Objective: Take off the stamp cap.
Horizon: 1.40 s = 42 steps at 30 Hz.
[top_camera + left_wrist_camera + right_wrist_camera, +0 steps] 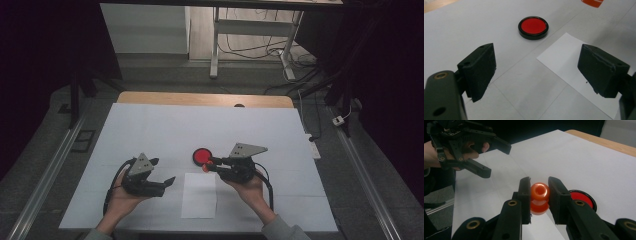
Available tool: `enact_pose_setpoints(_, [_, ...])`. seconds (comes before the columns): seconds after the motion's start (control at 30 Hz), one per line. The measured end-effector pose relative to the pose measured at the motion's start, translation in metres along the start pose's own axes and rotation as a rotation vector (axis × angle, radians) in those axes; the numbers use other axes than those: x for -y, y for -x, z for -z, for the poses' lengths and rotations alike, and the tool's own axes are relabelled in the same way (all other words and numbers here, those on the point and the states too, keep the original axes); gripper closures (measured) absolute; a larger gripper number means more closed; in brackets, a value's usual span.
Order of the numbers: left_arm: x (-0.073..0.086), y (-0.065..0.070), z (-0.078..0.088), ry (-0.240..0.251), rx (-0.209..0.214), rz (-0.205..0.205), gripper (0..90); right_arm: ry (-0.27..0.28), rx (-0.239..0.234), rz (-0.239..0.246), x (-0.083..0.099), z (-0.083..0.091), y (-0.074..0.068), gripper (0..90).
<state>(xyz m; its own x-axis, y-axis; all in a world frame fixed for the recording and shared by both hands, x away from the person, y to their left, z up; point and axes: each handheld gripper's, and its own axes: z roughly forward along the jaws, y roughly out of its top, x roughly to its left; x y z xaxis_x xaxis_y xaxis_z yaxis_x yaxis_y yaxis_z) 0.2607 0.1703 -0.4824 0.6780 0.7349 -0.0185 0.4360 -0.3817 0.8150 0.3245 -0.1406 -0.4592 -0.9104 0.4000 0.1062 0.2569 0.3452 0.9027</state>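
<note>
jaws of right gripper (539,195) clamped on orange spool (539,197); left gripper (536,75) agape

1. Orange piece (593,2): cut off by the left gripper view's top edge.
2. Same piece, right gripper view: sides covered by the right gripper (539,197) (jaws clamped).
3. Red disc (580,198): partly behind a jaw.

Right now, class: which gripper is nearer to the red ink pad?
Right. The right gripper sits just beside the red ink pad, clamping an orange stamp; the left gripper hovers farther off, open.
</note>
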Motion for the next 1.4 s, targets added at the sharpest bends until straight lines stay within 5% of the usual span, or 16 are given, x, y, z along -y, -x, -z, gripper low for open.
enact_pose_setpoints(1.4, [-0.037,0.028,-0.038,-0.043,0.063,-0.110,16.3,0.013,-0.008,-0.001,-0.001,0.001,-0.001,72.7])
